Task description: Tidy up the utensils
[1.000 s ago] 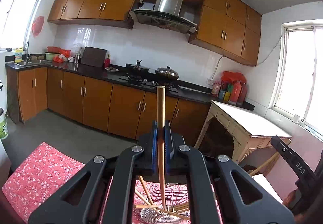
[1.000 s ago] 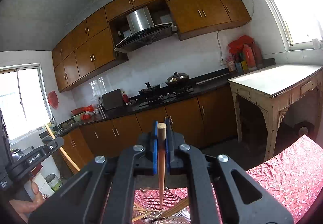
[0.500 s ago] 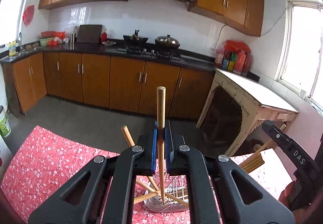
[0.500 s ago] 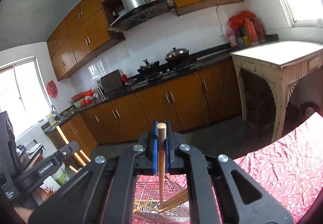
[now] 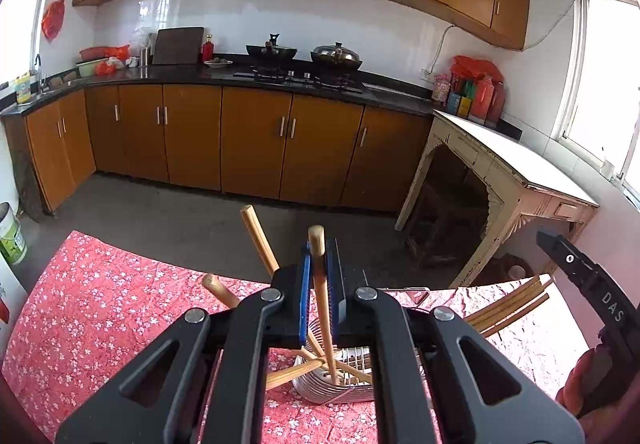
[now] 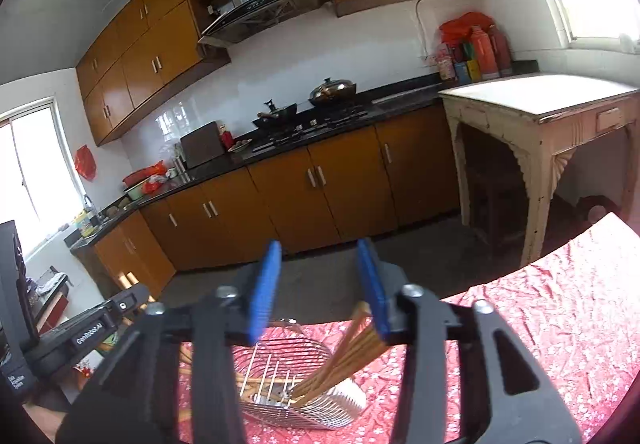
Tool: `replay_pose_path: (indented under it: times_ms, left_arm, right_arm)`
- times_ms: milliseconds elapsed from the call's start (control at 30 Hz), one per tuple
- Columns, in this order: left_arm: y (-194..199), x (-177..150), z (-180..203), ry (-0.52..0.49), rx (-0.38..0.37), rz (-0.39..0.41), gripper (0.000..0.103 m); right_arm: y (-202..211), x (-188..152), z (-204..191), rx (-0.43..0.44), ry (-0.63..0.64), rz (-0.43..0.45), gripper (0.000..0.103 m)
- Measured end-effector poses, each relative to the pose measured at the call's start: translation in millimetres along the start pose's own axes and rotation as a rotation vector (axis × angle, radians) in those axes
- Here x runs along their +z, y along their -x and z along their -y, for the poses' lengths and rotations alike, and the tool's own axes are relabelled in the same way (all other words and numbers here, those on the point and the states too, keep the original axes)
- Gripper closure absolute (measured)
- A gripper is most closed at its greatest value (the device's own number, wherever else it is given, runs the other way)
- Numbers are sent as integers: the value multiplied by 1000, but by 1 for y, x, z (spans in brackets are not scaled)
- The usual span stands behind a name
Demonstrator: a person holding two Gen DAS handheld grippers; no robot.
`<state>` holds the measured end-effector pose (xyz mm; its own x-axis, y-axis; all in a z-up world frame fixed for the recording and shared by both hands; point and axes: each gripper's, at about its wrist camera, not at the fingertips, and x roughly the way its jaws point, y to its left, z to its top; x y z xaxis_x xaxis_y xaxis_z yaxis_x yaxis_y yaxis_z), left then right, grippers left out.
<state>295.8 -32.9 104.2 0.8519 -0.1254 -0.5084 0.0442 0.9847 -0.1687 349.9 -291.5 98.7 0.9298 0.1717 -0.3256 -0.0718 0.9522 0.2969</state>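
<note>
left hand-held gripper (image 5: 319, 290): blue pads pressed on a chopstick (image 5: 323, 296), clamped near its top end
chopstick axis: near upright, slight lean; tip down inside the rack (image 5: 340, 384), looks to touch or nearly touch its bottom
rack: wire holder on the red floral cloth (image 5: 88, 316) of the bench, directly below and ahead of the left hand-held gripper; other sticks (image 5: 260, 240) lean out of it to the left
right hand-held gripper (image 6: 320, 284): pads spread wide, nothing between them
bundle (image 6: 348, 348): several sticks in the rack, leaning up to the right, tops just behind the right pad
nearer tool: both hover over the rack; only the left carries a stick
next move (guess): left lets go so the stick drops in; the way is straight down along the stick's own axis
change vs earlier: right was clamped on a stick half a second back, now spread and that stick is gone from it, likely in the bundle; left has tilted down, rack more in view, grip unchanged
</note>
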Motion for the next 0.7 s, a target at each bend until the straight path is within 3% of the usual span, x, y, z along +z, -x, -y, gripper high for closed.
replay_pose_path:
  times_ms: [100,233,500,700]
  left_arm:
    - [8,2,-1,3,5,13,94]
    - [21,1,-3,9,21,33,76]
    - [54,-1,-7,12,31,65,75]
    - [87,-4,-7,-4,42,101,64]
  right_arm:
    - [12,3,3,-27,12,35,43]
    - [27,7,5,-53,36,61,38]
    - [63,10,2,-65,55,94,35]
    - [94,12,-9,-53,76,127,29]
